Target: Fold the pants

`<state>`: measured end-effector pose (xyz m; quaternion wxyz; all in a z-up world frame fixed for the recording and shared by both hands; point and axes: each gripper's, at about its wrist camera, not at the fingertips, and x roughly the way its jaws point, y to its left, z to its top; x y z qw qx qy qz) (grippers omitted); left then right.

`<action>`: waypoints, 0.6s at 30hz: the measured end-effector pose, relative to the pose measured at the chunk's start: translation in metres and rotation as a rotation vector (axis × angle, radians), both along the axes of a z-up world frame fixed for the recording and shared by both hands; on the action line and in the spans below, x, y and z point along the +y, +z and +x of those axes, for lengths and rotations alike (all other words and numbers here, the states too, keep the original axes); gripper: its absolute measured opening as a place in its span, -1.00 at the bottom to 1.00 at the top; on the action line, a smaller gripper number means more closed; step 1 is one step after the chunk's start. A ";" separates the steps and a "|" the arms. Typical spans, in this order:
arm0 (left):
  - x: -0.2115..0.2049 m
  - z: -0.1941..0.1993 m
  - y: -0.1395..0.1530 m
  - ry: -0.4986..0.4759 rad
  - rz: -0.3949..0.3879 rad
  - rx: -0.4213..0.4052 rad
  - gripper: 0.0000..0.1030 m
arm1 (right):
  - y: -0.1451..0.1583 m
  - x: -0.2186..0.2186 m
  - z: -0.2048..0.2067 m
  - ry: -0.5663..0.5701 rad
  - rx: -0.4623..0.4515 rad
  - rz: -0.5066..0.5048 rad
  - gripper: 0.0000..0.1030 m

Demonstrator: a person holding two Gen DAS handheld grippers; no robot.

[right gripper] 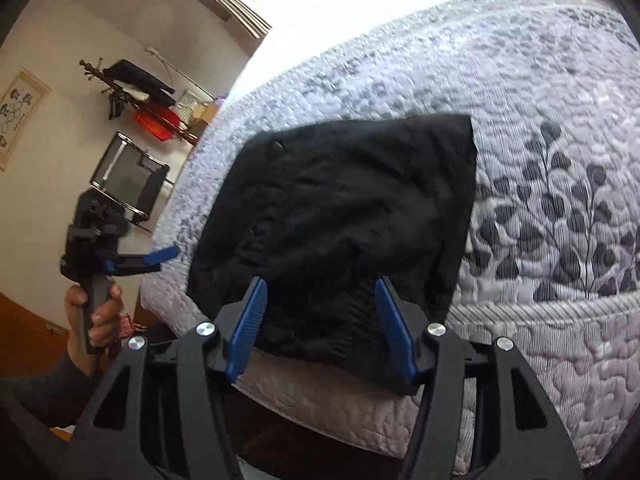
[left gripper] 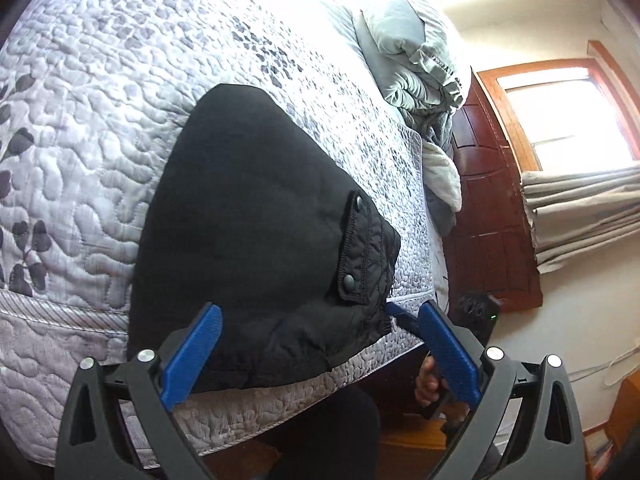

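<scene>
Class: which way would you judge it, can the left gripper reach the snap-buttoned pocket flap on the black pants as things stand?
Probably yes. The left gripper hangs open just short of the black pants, which lie folded on the quilt. The pocket flap faces up, with nothing over it.

The near edge of the black pants point(right gripper: 336, 216) is partly masked by the right gripper's fingers point(right gripper: 248, 328). The bed's far side point(left gripper: 320, 12) is lost in window glare; wall picture point(right gripper: 18, 116) detail is unreadable.
</scene>
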<state>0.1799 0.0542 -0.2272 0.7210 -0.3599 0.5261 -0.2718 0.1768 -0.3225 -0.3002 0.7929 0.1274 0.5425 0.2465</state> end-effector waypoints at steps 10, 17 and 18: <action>0.083 0.028 -0.034 0.057 0.010 0.078 0.93 | 0.015 -0.039 -0.004 -0.094 0.077 0.105 0.79; 0.075 0.067 -0.048 -0.069 -0.035 0.094 0.93 | -0.014 -0.088 0.013 -0.204 0.238 0.371 0.87; 0.071 0.073 -0.051 -0.090 -0.032 0.098 0.93 | -0.020 -0.090 0.016 -0.207 0.254 0.393 0.87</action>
